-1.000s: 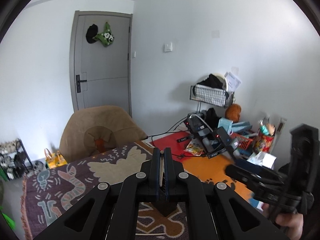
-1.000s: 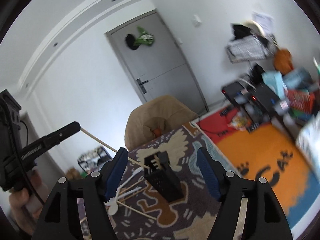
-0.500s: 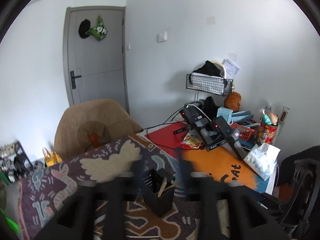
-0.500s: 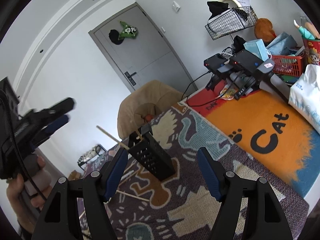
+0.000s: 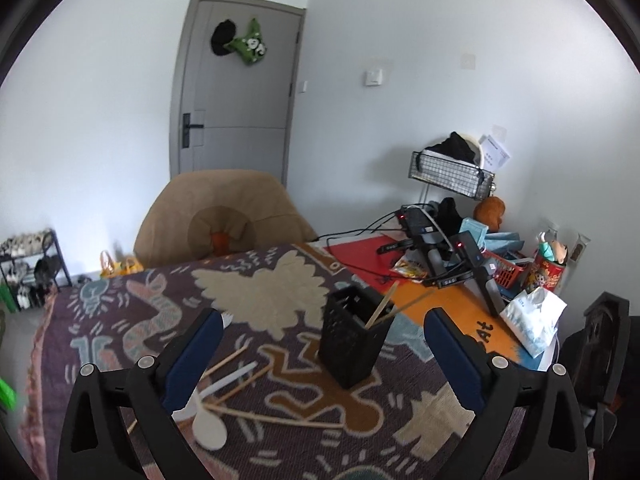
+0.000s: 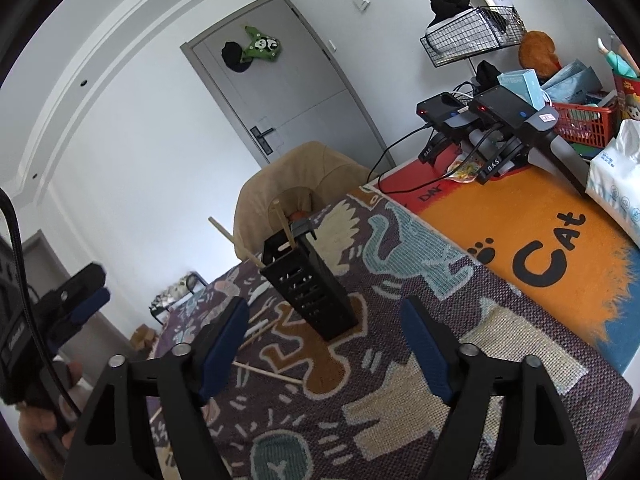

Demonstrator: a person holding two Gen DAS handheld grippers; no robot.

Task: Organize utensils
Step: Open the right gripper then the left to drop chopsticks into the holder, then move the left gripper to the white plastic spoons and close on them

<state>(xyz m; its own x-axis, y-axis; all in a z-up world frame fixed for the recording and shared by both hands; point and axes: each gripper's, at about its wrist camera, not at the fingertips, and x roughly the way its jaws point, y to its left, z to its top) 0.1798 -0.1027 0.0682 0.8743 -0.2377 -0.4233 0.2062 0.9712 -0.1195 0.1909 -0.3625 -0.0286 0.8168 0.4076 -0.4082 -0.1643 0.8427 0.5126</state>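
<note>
A black perforated utensil holder [image 5: 352,344] [image 6: 308,288] stands on the patterned cloth [image 5: 120,320], with two wooden chopsticks [image 5: 382,308] [image 6: 282,222] leaning in it. My left gripper [image 5: 323,320] hangs just in front of the holder; its jaws are opening wide and nothing is between them. A white spoon [image 5: 210,424] and loose chopsticks [image 5: 276,418] lie on the cloth by its left finger. My right gripper [image 6: 324,308] also faces the holder; its jaws are opening with nothing in them. The left gripper [image 6: 76,300] shows at the left edge of the right wrist view.
A tan chair [image 5: 220,216] stands behind the table. An orange cat mat [image 6: 540,240] lies to the right, with black devices and cables [image 6: 480,120], a red basket [image 6: 580,120], a tissue pack [image 6: 616,168] and a wire basket [image 5: 452,176].
The left jaws went from shut on a chopstick to wide open, and that chopstick now stands in the holder. Both grippers sank toward the table. The right jaws widened a little.
</note>
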